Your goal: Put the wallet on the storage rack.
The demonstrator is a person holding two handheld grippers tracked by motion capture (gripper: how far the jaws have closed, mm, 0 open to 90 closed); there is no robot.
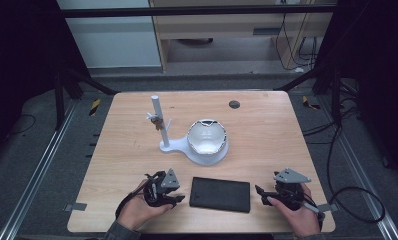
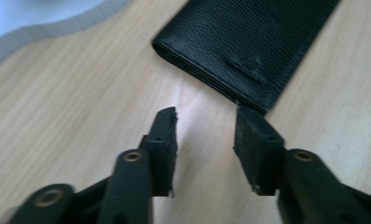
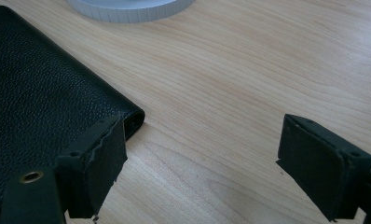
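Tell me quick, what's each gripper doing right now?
Left gripper: jaws open, holding nothing, at a corner of the black wallet.
Right gripper: jaws wide open, holding nothing, beside the wallet.

Wallet [image 1: 220,194] at table's [image 1: 267,135] near edge, bowl [image 1: 207,137] behind it, stand [image 1: 159,125] left of bowl.

Pale wooden counter [image 1: 267,135], with a small dark round disc [image 1: 234,104] near its far edge. White stand [image 1: 159,125] with an upright post, joined to a round base holding a white bowl [image 1: 206,136]. Cables [image 1: 337,150] on the floor at right.
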